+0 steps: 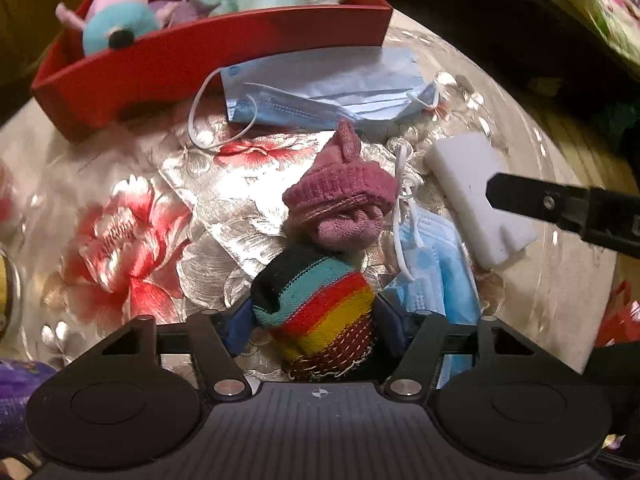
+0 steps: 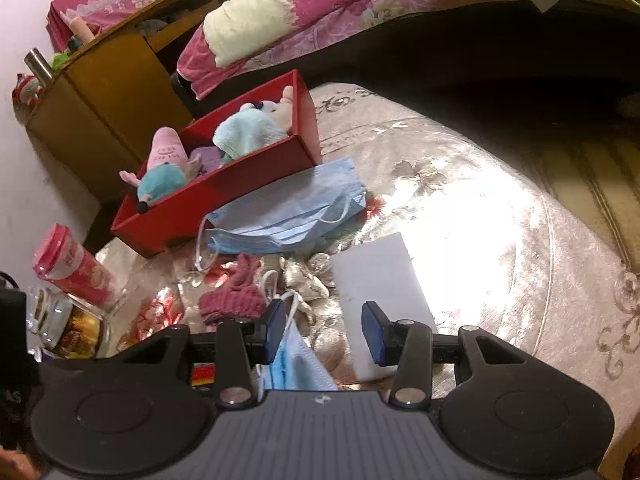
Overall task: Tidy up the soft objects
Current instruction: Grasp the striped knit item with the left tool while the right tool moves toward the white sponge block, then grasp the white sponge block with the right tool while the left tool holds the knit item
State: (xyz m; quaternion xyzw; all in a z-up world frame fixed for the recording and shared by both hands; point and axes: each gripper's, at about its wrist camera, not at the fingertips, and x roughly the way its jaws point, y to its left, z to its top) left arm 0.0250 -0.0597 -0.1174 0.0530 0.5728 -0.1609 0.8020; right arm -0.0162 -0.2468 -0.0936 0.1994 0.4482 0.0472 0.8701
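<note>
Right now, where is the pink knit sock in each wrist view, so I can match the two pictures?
Left wrist: pink sock sits at centre, just above the striped sock, below the blue mask.
Right wrist: pink sock sits lower left of centre, just above the left finger of the hand-held gripper.
Shared landmark: the red box of plush toys, beyond the sock in both.

Plush toys [image 1: 120, 20] in box [image 1: 224, 52]; mask [image 1: 320, 88] lies before it
</note>
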